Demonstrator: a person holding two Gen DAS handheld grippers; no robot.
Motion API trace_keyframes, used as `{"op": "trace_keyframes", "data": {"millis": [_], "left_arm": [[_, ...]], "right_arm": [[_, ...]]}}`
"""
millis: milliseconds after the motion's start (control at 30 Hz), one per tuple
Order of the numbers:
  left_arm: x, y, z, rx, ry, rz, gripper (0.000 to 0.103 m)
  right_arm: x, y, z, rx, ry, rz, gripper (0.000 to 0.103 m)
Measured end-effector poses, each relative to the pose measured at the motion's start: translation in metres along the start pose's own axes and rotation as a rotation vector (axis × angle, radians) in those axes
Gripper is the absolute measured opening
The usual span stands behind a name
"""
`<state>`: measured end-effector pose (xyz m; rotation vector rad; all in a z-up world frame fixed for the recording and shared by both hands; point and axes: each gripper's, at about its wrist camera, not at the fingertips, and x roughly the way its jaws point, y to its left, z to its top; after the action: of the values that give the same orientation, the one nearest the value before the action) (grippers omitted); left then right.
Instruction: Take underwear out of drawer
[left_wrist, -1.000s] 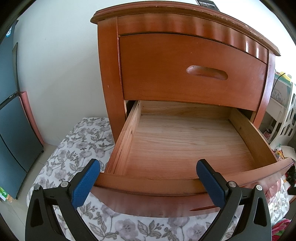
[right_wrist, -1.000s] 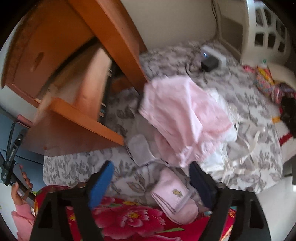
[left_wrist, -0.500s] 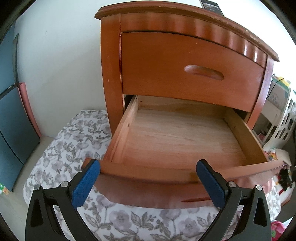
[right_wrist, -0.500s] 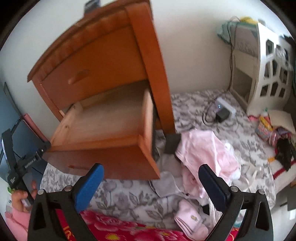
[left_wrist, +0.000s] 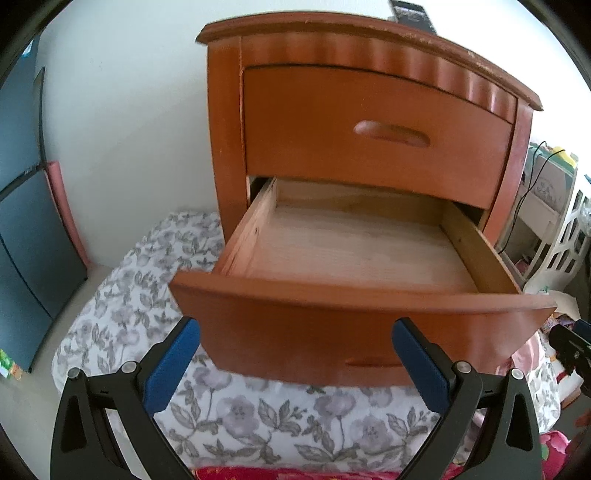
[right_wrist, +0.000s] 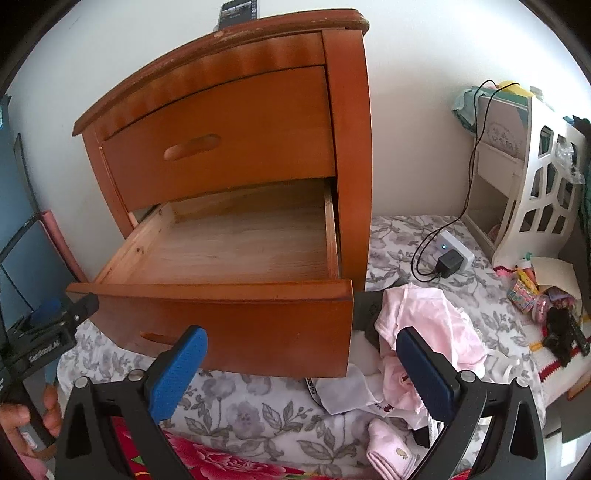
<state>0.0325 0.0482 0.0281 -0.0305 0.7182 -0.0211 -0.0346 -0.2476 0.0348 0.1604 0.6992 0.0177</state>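
**Both grippers released before the pulled-out lower drawer.**

The right gripper (right_wrist: 297, 363) has just been opening and now stands spread wide, nothing between its blue pads (right_wrist: 177, 371); the left gripper (left_wrist: 295, 363) is likewise released and holds nothing, its body also visible at the left edge of the right wrist view, carried by a hand (right_wrist: 35, 417). Beyond both lies the lower drawer (left_wrist: 354, 328) of a wooden nightstand (right_wrist: 347, 122), pulled out, its bare wood floor visible. The upper drawer (left_wrist: 373, 133) is closed. The underwear (right_wrist: 432, 325), a heap of pale pink and white garments, lies outside the drawer on the floral sheet (left_wrist: 122, 295), just beside the drawer's right corner and partly behind the right gripper's right finger. A folded pink piece (right_wrist: 388, 452) lies nearer the camera. A charger (right_wrist: 448, 264) sits near a white shelf unit (right_wrist: 535, 192).
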Motion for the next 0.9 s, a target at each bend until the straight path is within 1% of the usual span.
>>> {"op": "trace_keyframes", "data": {"millis": [167,300,567,767,900], "left_arm": [[-0.003,-0.005,-0.014,-0.006,0.031,-0.017,0.103],[-0.012,-0.013,-0.021,0.024,0.002,-0.014,0.103],[-0.025,-0.022,-0.037,0.067,-0.005,-0.032,0.103],[-0.029,-0.029,-0.043,0.098,-0.024,-0.016,0.103],[-0.028,-0.029,-0.044,0.107,-0.025,-0.020,0.103]], "right_arm": [[-0.003,0.003,-0.005,-0.015,-0.010,-0.013,0.103],[-0.009,0.002,-0.014,-0.014,-0.016,-0.017,0.103],[-0.023,-0.014,-0.031,0.050,-0.034,-0.057,0.103],[-0.033,-0.015,-0.037,0.042,-0.044,-0.087,0.103],[-0.038,-0.013,-0.039,0.031,-0.055,-0.102,0.103]]}}
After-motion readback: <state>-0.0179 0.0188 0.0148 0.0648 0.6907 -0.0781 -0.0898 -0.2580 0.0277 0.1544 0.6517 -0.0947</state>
